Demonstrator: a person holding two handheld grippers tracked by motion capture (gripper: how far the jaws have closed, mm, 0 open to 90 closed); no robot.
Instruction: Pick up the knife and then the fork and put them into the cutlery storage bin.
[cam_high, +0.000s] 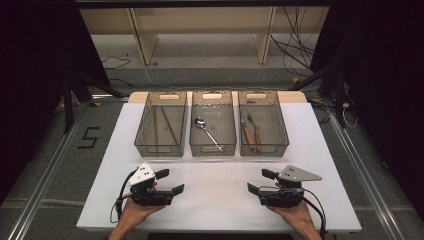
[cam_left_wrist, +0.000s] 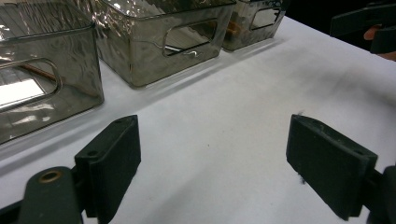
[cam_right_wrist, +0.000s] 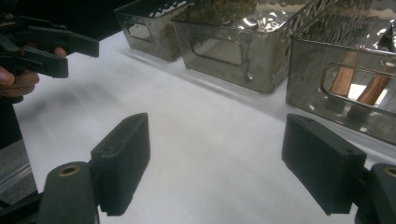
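Observation:
Three smoked clear bins stand in a row at the back of the white table (cam_high: 215, 210). The left bin (cam_high: 141, 125) holds two brown sticks (cam_high: 168, 125), the middle bin (cam_high: 212, 149) a metal spoon (cam_high: 209, 134), and the right bin (cam_high: 284, 125) wooden-handled cutlery (cam_high: 248, 135). My left gripper (cam_high: 170, 181) is held low near the front edge, open with nothing between its jaws (cam_left_wrist: 215, 158). My right gripper (cam_high: 260, 181) mirrors it at the front right, also open and empty (cam_right_wrist: 215, 163). The two point towards each other.
A bare stretch of white table lies between the grippers and the bins. Past the table stand wooden shelf legs (cam_high: 142, 42) and loose cables (cam_high: 295, 50) on the floor. Metal rails (cam_high: 45, 175) run along both sides.

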